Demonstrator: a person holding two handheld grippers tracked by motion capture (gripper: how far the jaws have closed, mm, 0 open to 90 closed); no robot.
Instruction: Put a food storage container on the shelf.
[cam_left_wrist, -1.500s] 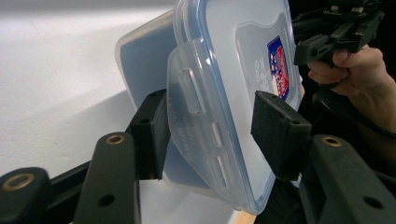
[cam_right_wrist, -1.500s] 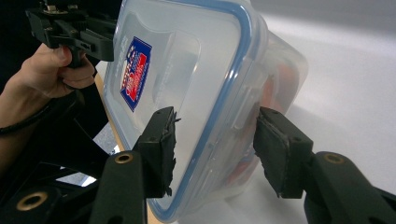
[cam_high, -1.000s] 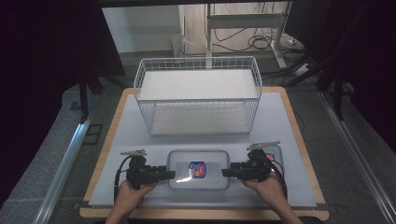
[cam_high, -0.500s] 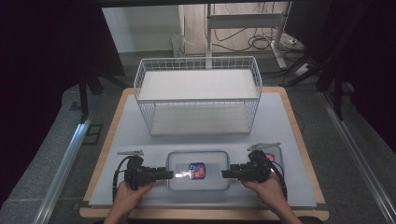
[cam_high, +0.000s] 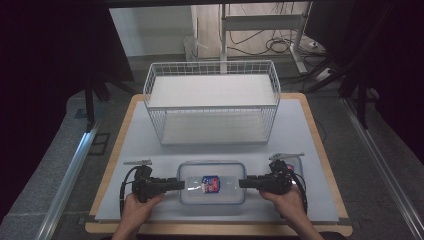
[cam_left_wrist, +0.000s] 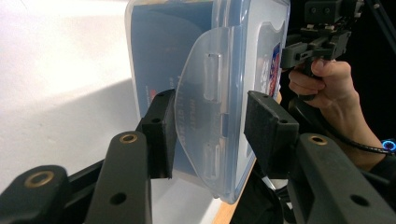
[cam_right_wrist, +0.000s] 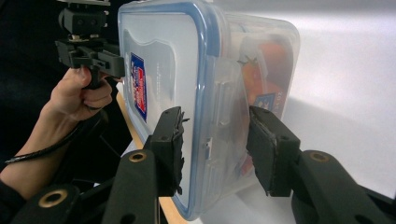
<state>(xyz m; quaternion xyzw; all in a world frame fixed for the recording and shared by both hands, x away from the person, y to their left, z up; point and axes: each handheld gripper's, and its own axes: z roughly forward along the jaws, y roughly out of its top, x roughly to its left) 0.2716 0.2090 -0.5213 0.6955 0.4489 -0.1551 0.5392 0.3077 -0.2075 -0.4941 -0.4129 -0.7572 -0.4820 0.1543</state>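
Observation:
A clear plastic box (cam_high: 212, 182) with a blue-rimmed lid and a red-and-blue label lies flat near the front of the white mat. My left gripper (cam_high: 181, 184) points at its left end, my right gripper (cam_high: 242, 182) at its right end, both level and turned on their sides. In the left gripper view the end latch flap (cam_left_wrist: 210, 93) stands between the pads of the left gripper (cam_left_wrist: 210, 135), with a gap showing. In the right gripper view the right gripper (cam_right_wrist: 215, 149) straddles the other latch (cam_right_wrist: 226, 107) the same way. Both pairs of jaws have just been closing and stand open.
A white wire basket (cam_high: 212, 100) with a shelf stands at the back of the mat. A small clear container (cam_high: 296, 162) sits just behind my right hand. The wooden table edge (cam_high: 215, 229) runs close under both hands. Dark floor and metal rails flank the table.
Both hands have stayed at the ends of the box. The jaws of both grippers look a little narrower around the latch flaps than before.

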